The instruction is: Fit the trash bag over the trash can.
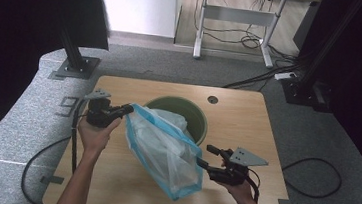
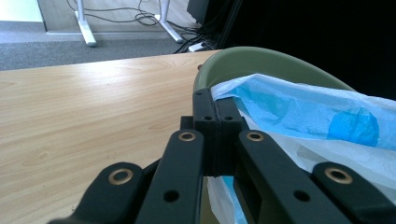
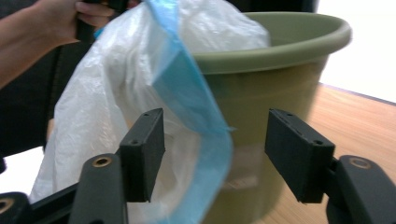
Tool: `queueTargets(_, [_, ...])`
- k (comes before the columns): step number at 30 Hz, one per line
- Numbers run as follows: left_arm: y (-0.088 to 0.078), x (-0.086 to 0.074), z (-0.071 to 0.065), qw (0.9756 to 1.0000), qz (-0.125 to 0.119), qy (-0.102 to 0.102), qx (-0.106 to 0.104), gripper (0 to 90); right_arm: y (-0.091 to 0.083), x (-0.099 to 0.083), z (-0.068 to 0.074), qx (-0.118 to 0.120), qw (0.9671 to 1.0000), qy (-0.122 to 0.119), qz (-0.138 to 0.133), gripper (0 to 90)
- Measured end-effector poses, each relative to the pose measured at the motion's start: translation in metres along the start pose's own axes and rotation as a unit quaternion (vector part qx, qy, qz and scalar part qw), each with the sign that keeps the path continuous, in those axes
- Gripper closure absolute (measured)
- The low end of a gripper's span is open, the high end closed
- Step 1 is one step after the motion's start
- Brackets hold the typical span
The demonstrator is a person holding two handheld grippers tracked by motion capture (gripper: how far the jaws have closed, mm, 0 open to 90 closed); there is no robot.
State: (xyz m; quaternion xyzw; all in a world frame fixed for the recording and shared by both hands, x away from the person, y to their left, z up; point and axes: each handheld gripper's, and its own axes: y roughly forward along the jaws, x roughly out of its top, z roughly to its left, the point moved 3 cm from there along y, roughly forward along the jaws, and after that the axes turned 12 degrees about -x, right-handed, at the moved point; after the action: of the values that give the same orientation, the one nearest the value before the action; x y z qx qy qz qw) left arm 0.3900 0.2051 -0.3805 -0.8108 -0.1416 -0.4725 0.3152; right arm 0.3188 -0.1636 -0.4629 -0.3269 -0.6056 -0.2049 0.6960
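While left hand-held gripper (image 1: 127, 110) clamps bag (image 1: 164, 150) rim, right hand-held gripper (image 1: 206, 155) jaws apart beside bag's lower corner.

Bright even daylight, slight motion blur

plastic bag (image 1: 164, 150) | translucent, blue-edged | draped over green bin (image 1: 198, 118) rim

place: a lab or office room
signs: grey carpet (image 1: 287, 122), far desk (image 1: 238, 7) with loose cables (image 1: 255, 39), black frame posts (image 1: 75, 54)
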Motion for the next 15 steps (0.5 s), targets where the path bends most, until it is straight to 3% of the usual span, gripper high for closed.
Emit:
queueTargets(1, [0.0, 0.0, 0.0, 1.0, 0.0, 0.0, 0.0, 89.9, 0.003, 0.0, 0.002, 0.009, 1.0, -0.002, -0.001, 43.8])
queueTargets(2, [0.0, 0.0, 0.001, 1.0, 0.0, -0.001, -0.001, 89.9, 0.007, 0.001, 0.005, 0.015, 0.9998, -0.012, 0.001, 55.9])
queueTargets(4, [0.0, 0.0, 0.001, 1.0, -0.001, -0.002, -0.001, 89.9, 0.008, 0.002, 0.007, 0.021, 0.9995, -0.024, 0.0, 70.6])
queueTargets(5, [-0.001, 0.0, 0.001, 1.0, -0.002, -0.002, -0.001, 89.9, 0.008, 0.002, 0.007, 0.021, 0.9995, -0.024, 0.0, 70.6])
queueTargets(7, [-0.002, 0.001, 0.001, 1.0, -0.002, -0.002, -0.002, 89.9, 0.006, 0.005, 0.007, 0.021, 0.9991, -0.037, -0.002, 85.7])
queueTargets(12, [-0.002, 0.001, 0.001, 0.9999, -0.005, -0.005, -0.01, 89.9, 0.001, 0.011, 0.005, 0.031, 0.9985, -0.046, -0.006, 88.8])
queueTargets(14, [-0.003, 0.002, 0.001, 0.9999, -0.005, -0.005, -0.009, 89.9, -0.001, 0.013, 0.003, 0.021, 0.9986, -0.048, -0.006, 88.9])
queueTargets(15, [-0.003, 0.002, 0.001, 0.9999, -0.006, -0.005, -0.01, 89.9, -0.004, 0.016, -0.001, 0.005, 0.999, -0.045, -0.006, 88.9])
